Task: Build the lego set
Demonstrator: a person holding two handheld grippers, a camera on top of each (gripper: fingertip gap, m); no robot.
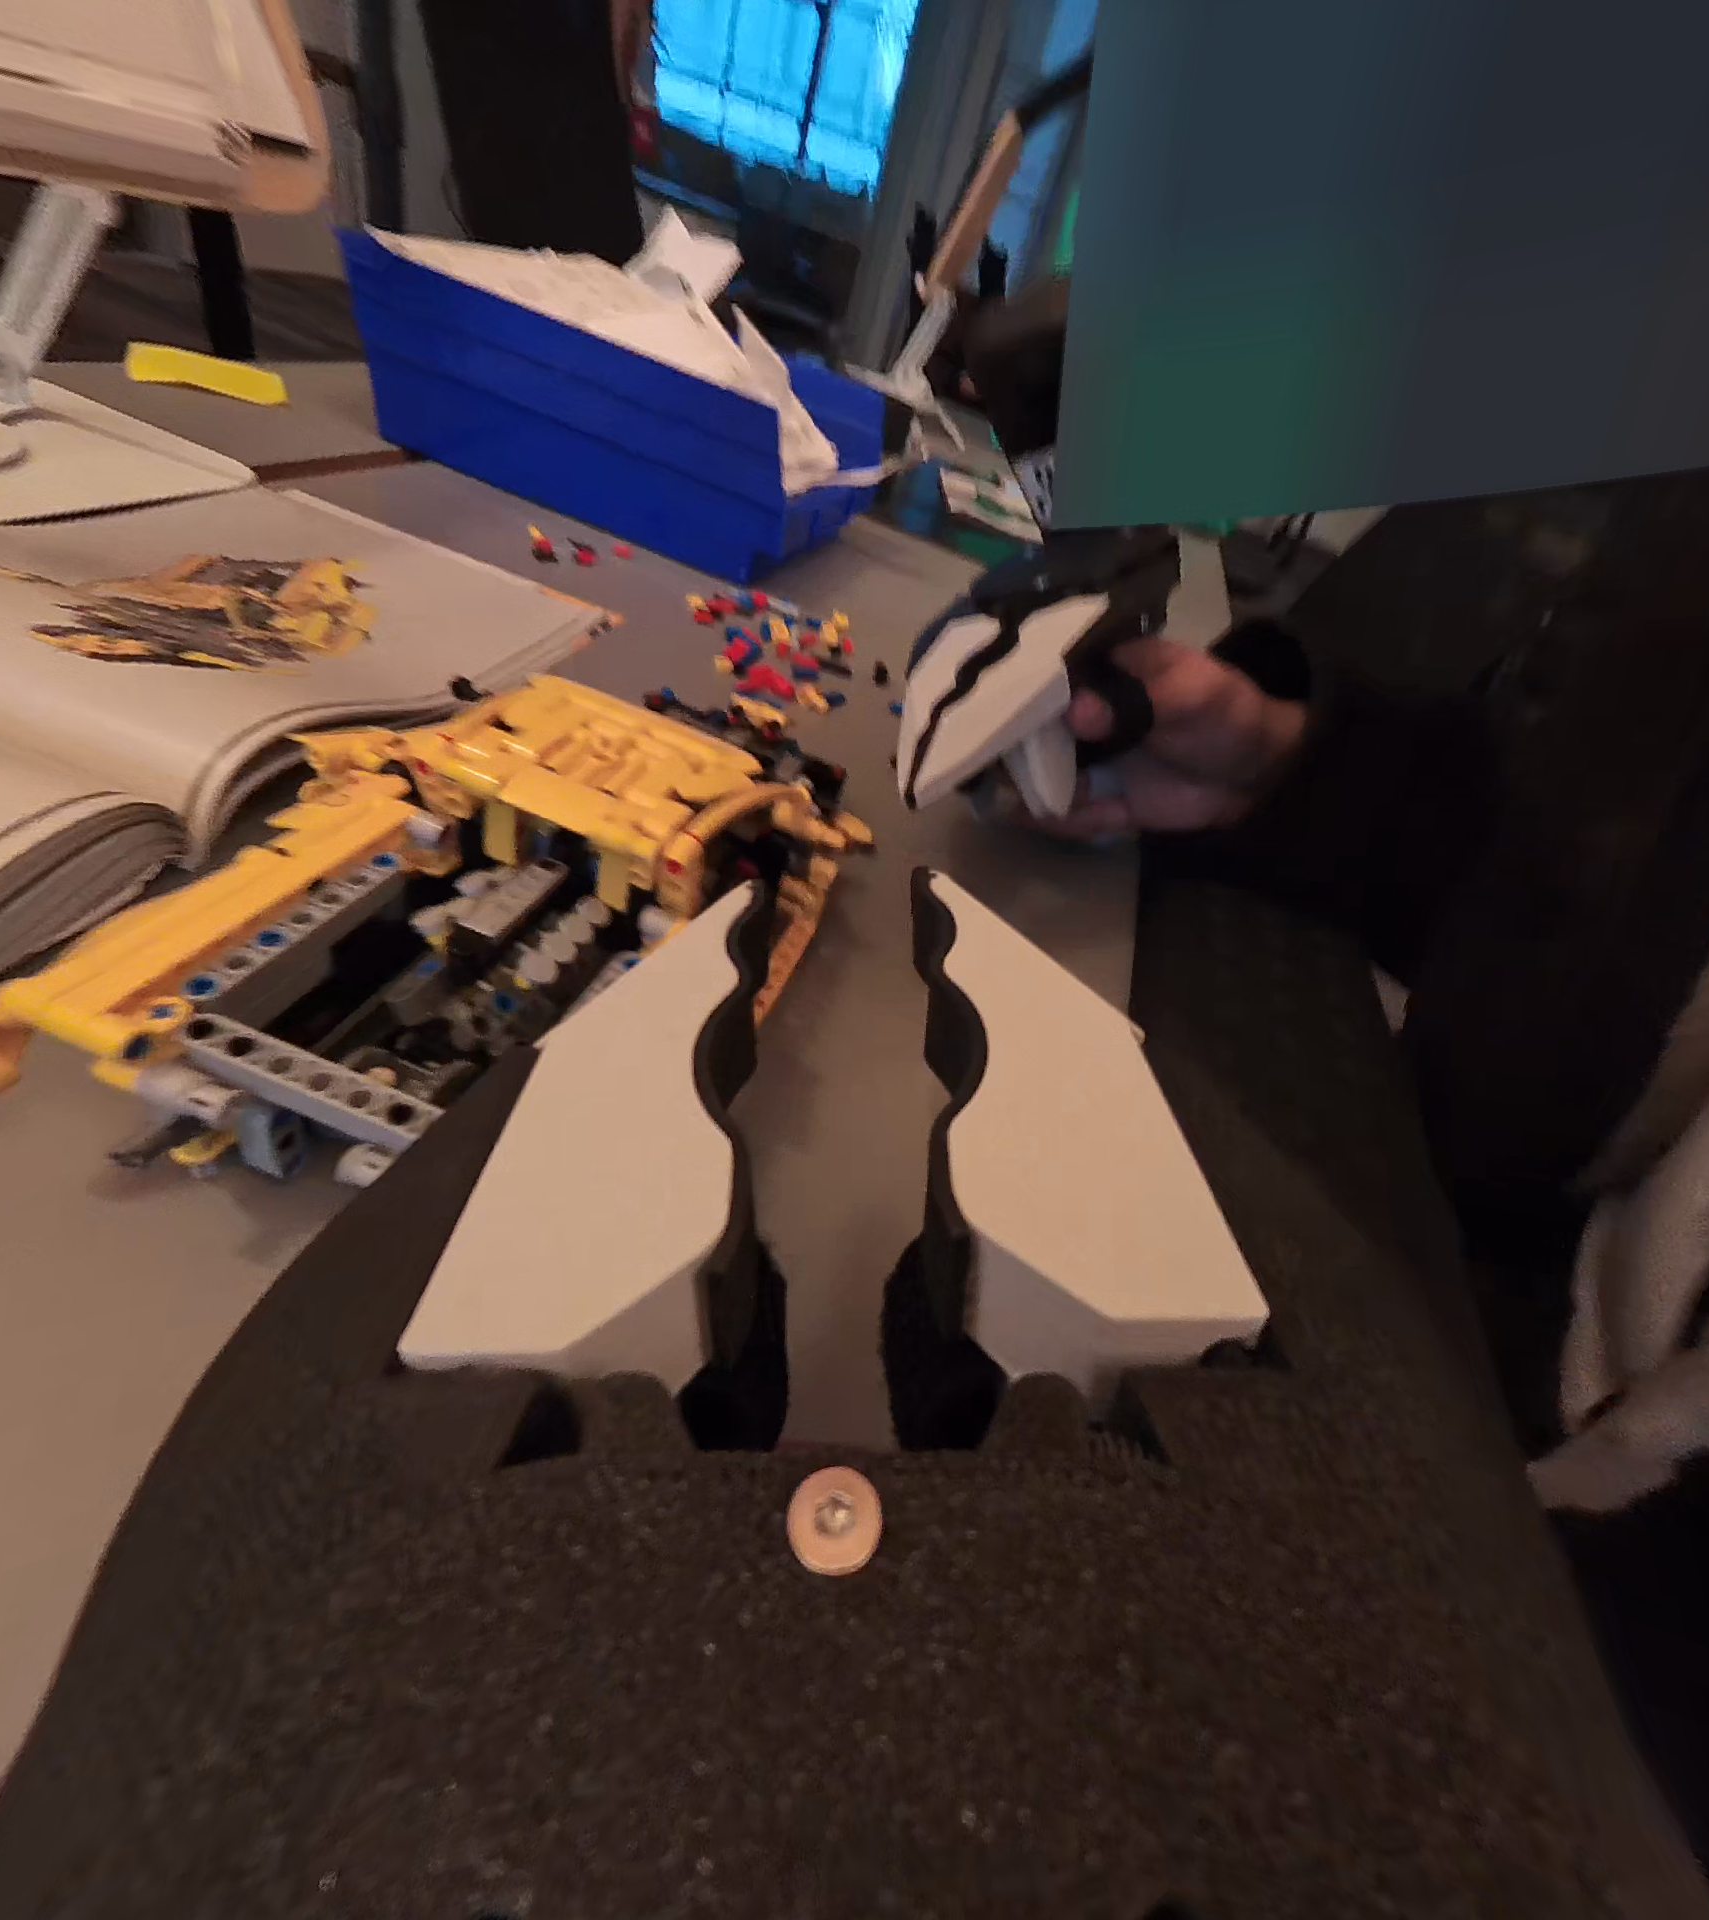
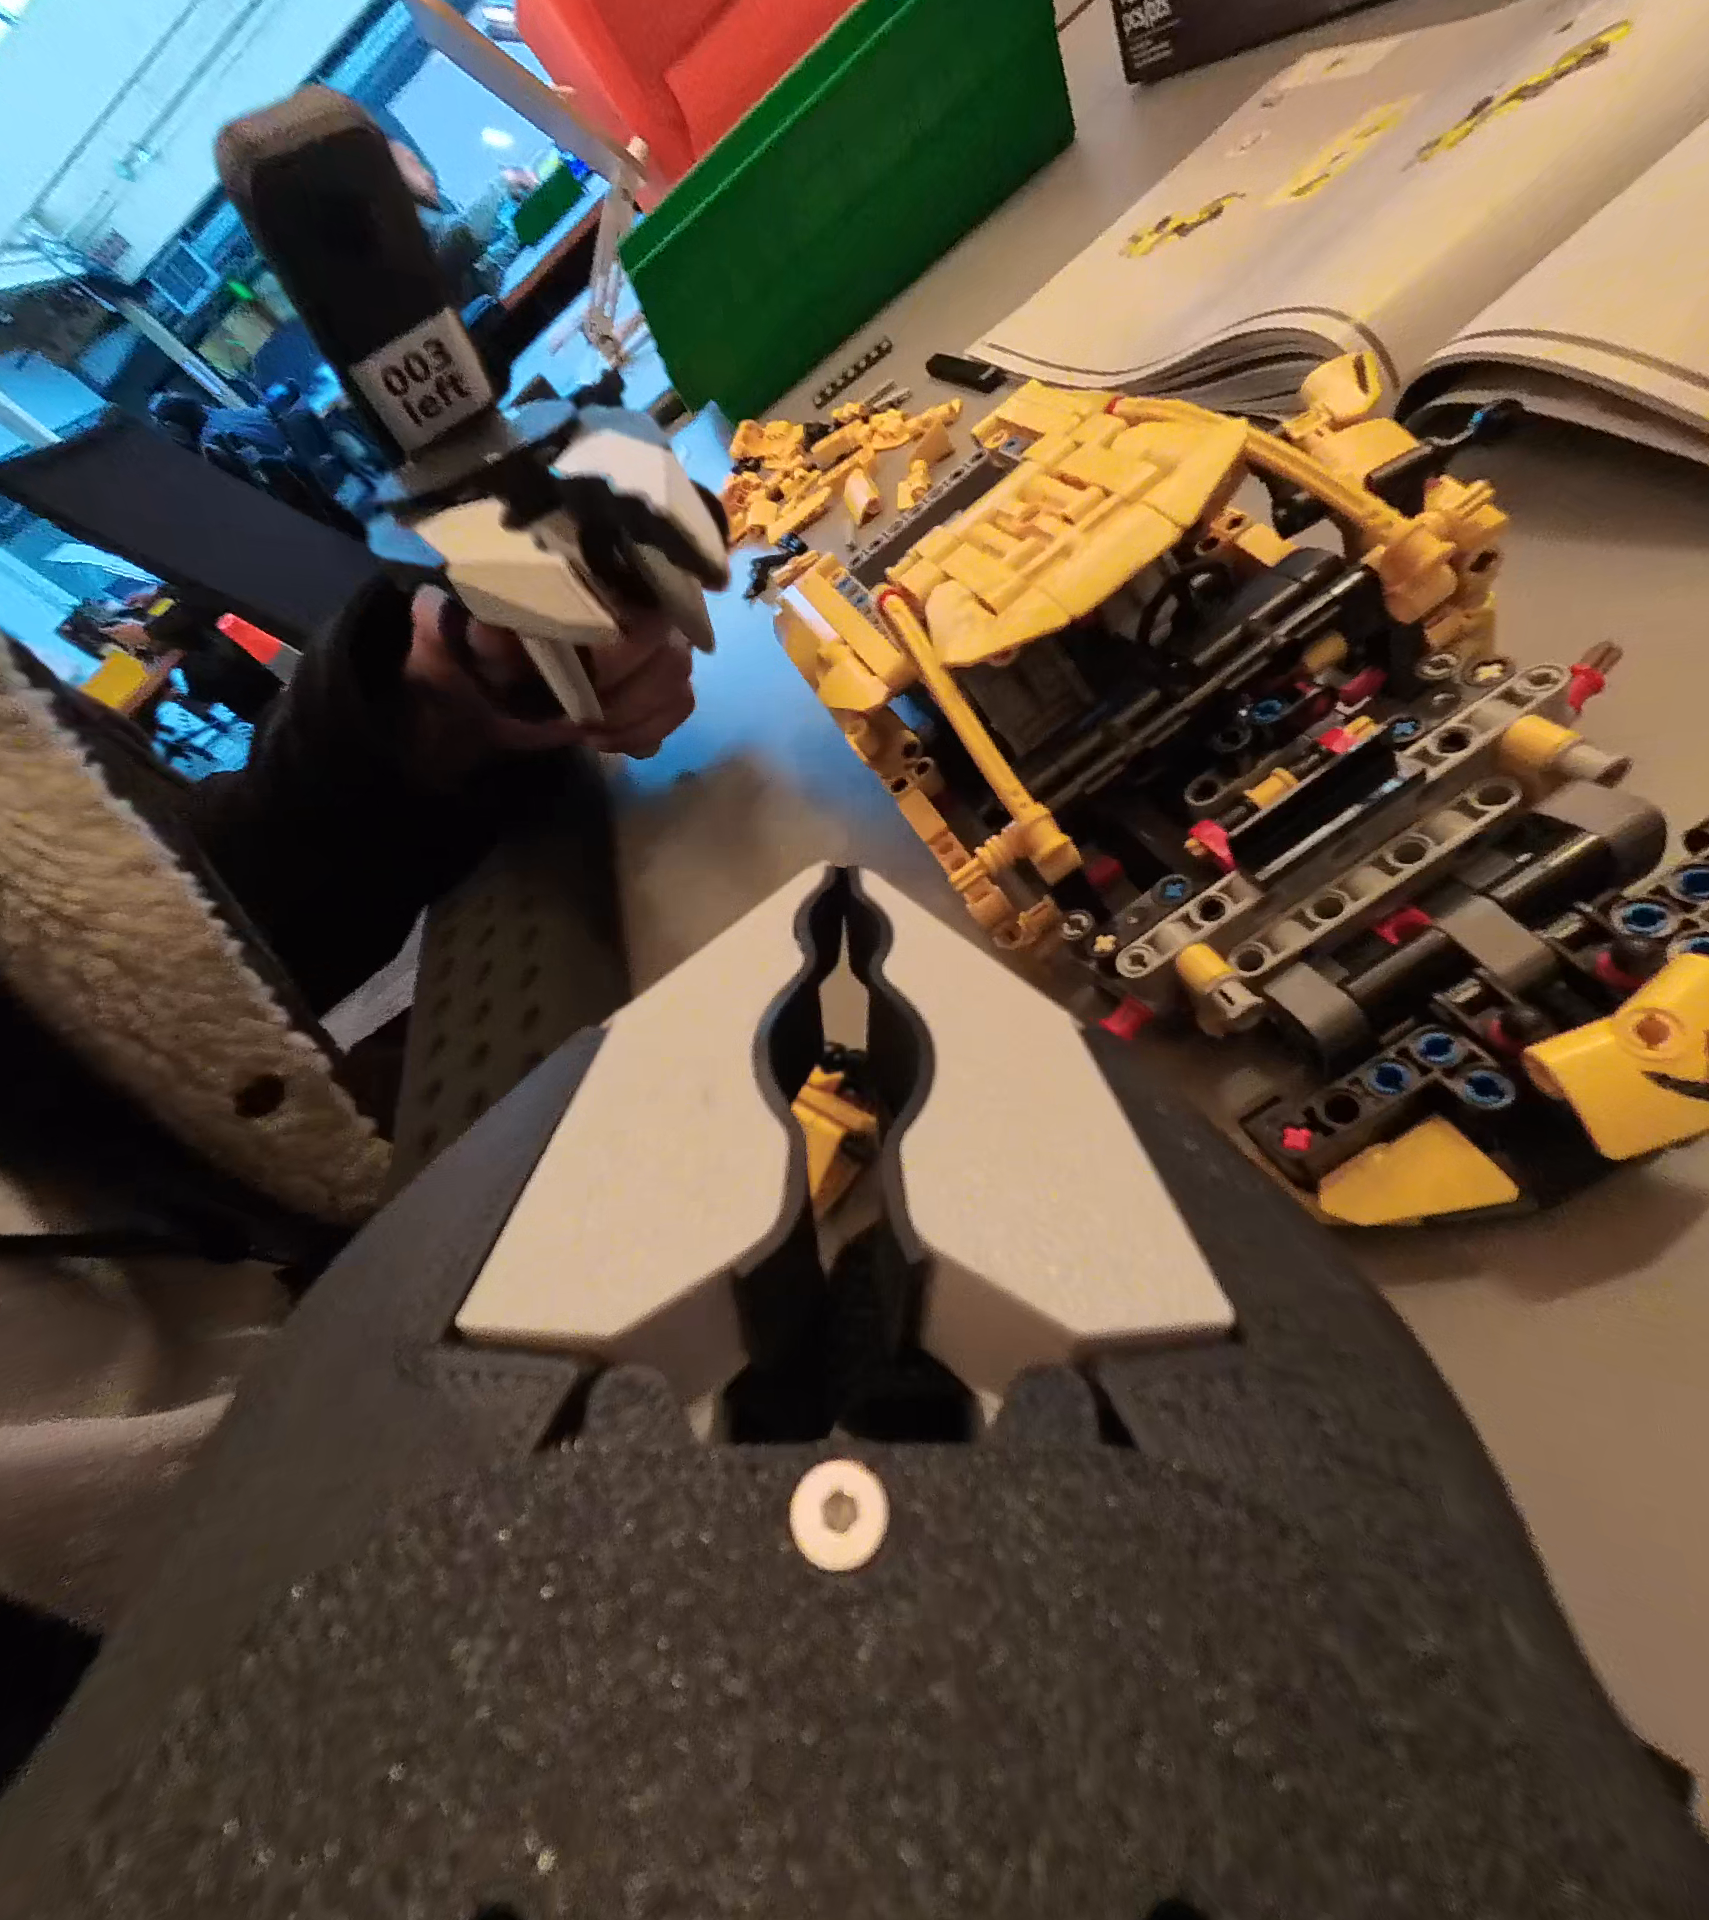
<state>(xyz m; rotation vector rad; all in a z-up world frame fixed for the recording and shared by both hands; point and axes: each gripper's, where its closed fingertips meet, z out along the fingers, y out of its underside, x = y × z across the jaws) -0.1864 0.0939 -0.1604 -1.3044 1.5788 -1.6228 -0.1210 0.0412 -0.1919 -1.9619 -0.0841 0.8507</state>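
Right wrist view shows the right gripper (image 2: 845, 883) with fingers clamped on a small yellow piece (image 2: 837, 1127), light but easily dropped, while the left gripper (image 1: 834, 883) hangs apart-fingered near the worktop's front edge beside the rigid yet snap-apart yellow model (image 2: 1193, 727), best held by its grey beams.

Each tool (image 1: 834, 883) has grey fingers, black pads, one screw

yellow piece (image 2: 834, 1138) half-hidden between tongs (image 2: 845, 883)
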